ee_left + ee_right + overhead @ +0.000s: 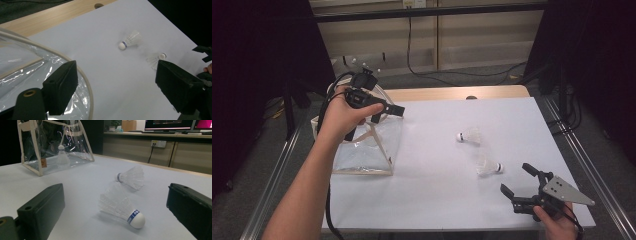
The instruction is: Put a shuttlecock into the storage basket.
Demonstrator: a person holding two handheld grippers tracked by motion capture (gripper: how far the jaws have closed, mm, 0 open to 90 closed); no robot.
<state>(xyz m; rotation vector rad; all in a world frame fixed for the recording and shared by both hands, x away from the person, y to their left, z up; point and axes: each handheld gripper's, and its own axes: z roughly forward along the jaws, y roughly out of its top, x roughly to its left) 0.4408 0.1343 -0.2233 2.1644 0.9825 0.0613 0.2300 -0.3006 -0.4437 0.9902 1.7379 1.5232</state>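
1. While the white-covered bench (432, 200) carries everything, its bare wooden strip is seen along the far edge.
2. At the bench's left side a clear plastic bag (367, 145) with cream trim is stood upright; a small tan label is seen on its edge in the right gripper view, but its writing cannot be read.
3. Over the bag's top the left tongs (384, 112) are held in a hand, jaws spread wide with nothing between them, aimed across the bench toward the loose shuttlecocks.
4. At the near right corner the right tongs (517, 180) are held low, jaws wide apart and empty, just short of the nearer shuttlecock.
5. The nearer shuttlecock (122, 207) is laid on its side, its long axis slanted, cork toward the right tongs; a blue band with white characters too small to read is seen round the cork.
6. The farther shuttlecock (131, 177) is laid on its side near the first, cork pointed toward the bag.
7. Inside the bag a third shuttlecock (62, 156) is stood upright, cork up.
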